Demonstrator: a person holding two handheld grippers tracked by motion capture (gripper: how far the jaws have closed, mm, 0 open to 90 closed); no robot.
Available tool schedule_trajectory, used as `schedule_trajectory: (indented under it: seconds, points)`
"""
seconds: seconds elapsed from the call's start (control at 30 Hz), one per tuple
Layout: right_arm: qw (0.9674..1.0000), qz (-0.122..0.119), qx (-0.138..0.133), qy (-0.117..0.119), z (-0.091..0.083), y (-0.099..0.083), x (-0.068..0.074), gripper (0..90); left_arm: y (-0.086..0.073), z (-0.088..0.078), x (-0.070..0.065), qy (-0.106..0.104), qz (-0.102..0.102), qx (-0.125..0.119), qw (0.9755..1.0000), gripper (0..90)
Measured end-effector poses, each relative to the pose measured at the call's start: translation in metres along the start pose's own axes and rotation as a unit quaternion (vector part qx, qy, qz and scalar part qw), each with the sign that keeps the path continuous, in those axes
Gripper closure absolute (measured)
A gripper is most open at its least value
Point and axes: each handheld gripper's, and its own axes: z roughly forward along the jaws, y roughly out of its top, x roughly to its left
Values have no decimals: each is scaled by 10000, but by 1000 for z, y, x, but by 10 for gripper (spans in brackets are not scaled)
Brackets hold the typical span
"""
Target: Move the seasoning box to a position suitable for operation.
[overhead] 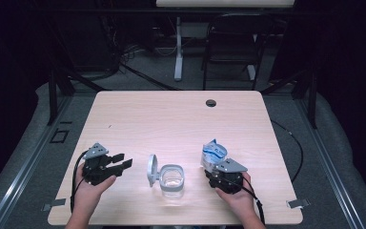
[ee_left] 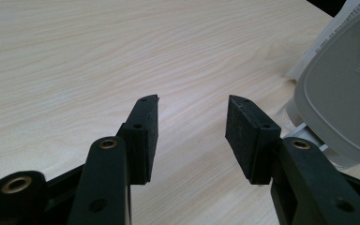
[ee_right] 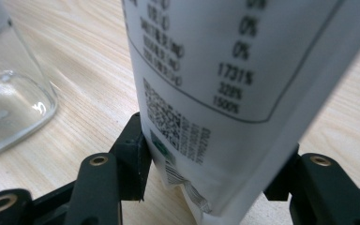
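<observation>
A clear square container [overhead: 172, 179] stands at the near middle of the table, its grey hinged lid [overhead: 152, 169] flipped up on its left. In the left gripper view the lid [ee_left: 342, 93] rises close on the right. My left gripper [overhead: 125, 160] [ee_left: 193, 99] is open just left of the lid, with only bare wood between its fingers. A white and blue pouch [overhead: 213, 155] [ee_right: 225, 70] stands upright right of the container. My right gripper [overhead: 213, 167] [ee_right: 214, 140] is shut on its lower part. The right gripper view has the container [ee_right: 9, 103] at its left.
The light wooden table [overhead: 171, 119] has a round cable hole [overhead: 211, 102] near its far edge. Behind it stand a dark chair [overhead: 231, 47] and a white desk leg [overhead: 178, 47]. Grey floor surrounds the table.
</observation>
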Motion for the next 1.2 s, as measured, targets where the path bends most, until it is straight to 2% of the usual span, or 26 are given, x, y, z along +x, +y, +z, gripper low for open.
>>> schedule_trajectory:
  seconds: [0.07, 0.27, 0.33, 0.97, 1.2]
  points:
    - [10000, 15, -62, 39, -1, 1, 0, 455, 0, 0, 0, -2, 2, 9, 10000, 547]
    - [9995, -268, -150, -73, -14, 11, 3, 455, 0, 1, 0, -18, 14, 35, 10000, 547]
    - [9993, -287, -191, -121, -16, 13, 3, 455, 0, 1, 0, -25, 14, 33, 10000, 547]
    - [9974, -613, -245, -283, -35, 30, 4, 454, 0, -1, 2, -28, -37, 7, 10000, 547]
    - [9958, -818, -233, -332, -41, 36, 6, 454, -1, -1, 2, -35, -41, -5, 10000, 547]
